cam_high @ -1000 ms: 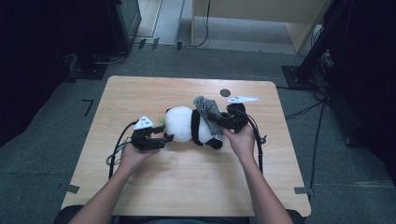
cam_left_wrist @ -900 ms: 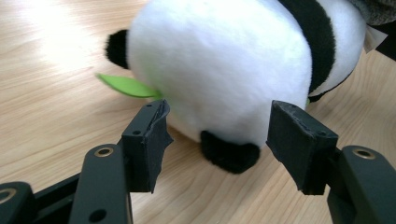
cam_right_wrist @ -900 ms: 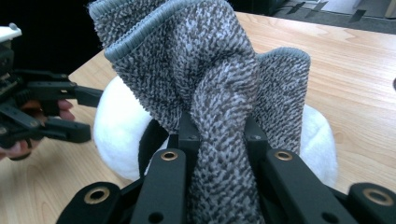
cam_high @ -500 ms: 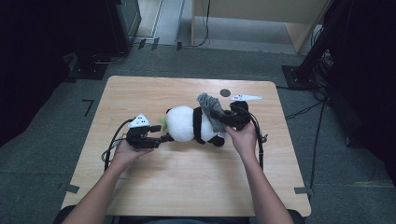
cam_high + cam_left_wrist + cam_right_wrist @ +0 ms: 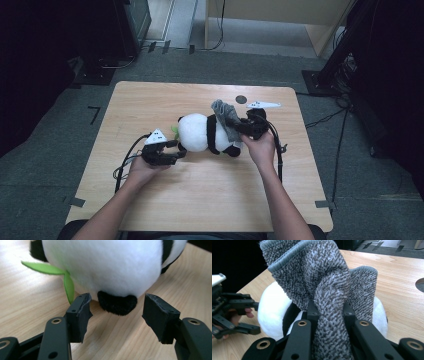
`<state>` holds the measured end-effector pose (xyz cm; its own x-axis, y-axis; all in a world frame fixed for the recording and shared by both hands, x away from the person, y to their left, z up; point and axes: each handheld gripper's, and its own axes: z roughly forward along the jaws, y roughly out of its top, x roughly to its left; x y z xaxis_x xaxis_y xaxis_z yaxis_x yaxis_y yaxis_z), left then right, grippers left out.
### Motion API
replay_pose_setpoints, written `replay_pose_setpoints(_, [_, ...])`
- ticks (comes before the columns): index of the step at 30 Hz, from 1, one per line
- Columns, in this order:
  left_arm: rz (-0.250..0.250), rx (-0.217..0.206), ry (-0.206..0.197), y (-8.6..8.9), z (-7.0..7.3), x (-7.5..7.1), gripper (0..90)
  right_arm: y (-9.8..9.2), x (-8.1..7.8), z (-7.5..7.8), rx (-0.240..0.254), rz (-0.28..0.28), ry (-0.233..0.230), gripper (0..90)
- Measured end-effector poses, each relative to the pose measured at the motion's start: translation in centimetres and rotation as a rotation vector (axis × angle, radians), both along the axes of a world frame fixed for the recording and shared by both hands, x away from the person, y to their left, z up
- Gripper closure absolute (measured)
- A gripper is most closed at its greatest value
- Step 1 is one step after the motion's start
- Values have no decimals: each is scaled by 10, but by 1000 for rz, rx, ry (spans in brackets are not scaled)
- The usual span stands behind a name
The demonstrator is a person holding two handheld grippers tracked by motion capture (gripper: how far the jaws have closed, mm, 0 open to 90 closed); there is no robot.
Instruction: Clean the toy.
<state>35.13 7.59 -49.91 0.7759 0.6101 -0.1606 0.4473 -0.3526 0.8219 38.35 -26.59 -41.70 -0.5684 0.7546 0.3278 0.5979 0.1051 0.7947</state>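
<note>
the panda plush (image 5: 207,134) lies on its side near the middle of the wooden table (image 5: 210,200), with a little green leaf (image 5: 65,280) sticking out at its left end. the right gripper (image 5: 250,125) sits at the plush's right end, jaws pressed together on a grey knitted sock (image 5: 324,290) that stands up bunched over the panda's white body. the left gripper (image 5: 172,152) is low on the table at the other end, jaws spread and pinching nothing; the plush's black tail (image 5: 117,303) sits just ahead of the gap between them, not touched. a small dark round hole (image 5: 241,99) shows in the tabletop behind the panda.
</note>
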Motion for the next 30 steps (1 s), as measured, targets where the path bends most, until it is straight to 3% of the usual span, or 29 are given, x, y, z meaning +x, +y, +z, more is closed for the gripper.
replay_pose_setpoints(6, [8,-87,29,-4,-5,6,317,-1,2,-1,6,0,0,770])
replay_pose_setpoints(11, [26,-62,-26,-14,-7,6,219,-2,2,-2,11,3,3,770])
replay_pose_setpoints(15, [43,-49,-48,-21,-11,11,216,-1,3,-2,9,2,2,770])
replay_pose_setpoints(17, [48,-46,-61,-22,-12,12,253,-2,3,-3,8,-4,3,770])
replay_pose_setpoints(19, [51,-41,-80,-23,-13,13,345,-2,4,-3,9,-6,4,770])
replay_pose_setpoints(23, [74,-61,-46,-24,-12,15,509,-2,4,-4,7,-14,-2,770])
replay_pose_setpoints(25, [78,-51,-40,-25,-8,14,579,-2,4,-3,4,-17,-11,771])
replay_pose_setpoints(30, [104,-85,69,-27,12,14,648,0,-4,11,36,1,-49,775])
